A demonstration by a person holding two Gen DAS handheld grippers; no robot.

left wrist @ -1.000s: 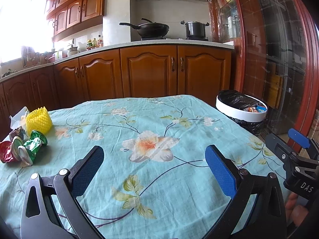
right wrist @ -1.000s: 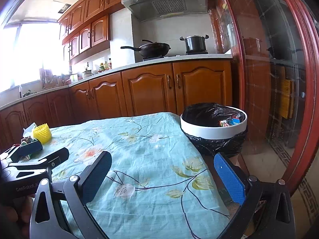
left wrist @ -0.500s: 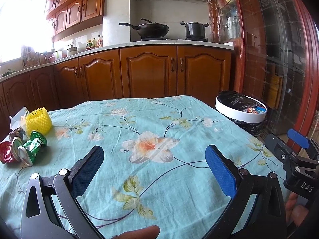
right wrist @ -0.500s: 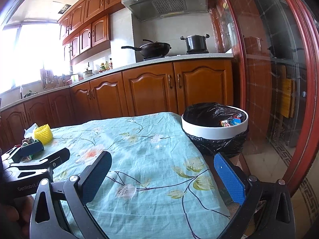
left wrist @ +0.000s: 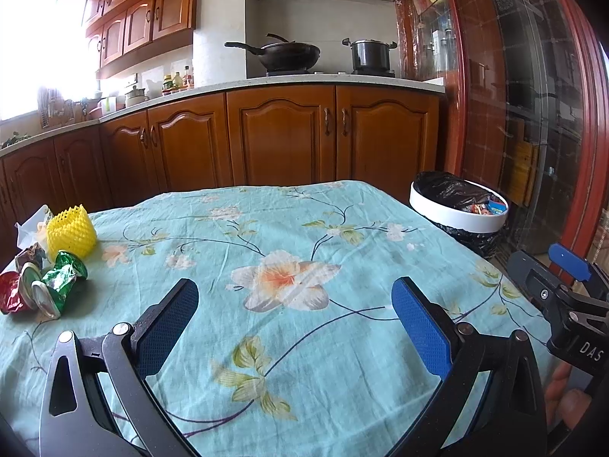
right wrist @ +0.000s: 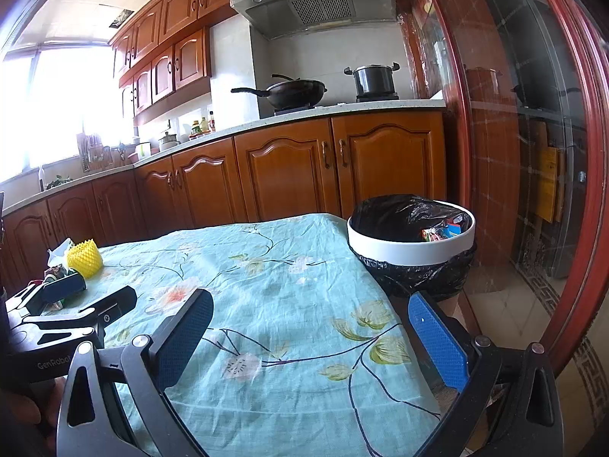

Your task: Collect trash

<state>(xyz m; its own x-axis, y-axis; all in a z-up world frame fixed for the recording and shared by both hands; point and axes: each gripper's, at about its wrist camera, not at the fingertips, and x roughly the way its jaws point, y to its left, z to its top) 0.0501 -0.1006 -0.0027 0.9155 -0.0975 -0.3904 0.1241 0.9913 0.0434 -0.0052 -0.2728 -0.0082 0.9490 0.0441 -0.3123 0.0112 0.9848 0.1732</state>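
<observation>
Black hand-held gripper (left wrist: 295,304) frames, blue textured pads (left wrist: 420,329) (silver screws).

One trash bin (left wrist: 458,218), one yellow foam net (left wrist: 71,231), two pans (left wrist: 290,55)

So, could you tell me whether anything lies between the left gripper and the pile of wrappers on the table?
Nothing visible does. The left gripper is open, and only bare tablecloth separates it from the wrappers at the far left, beside the yellow foam net.
</observation>
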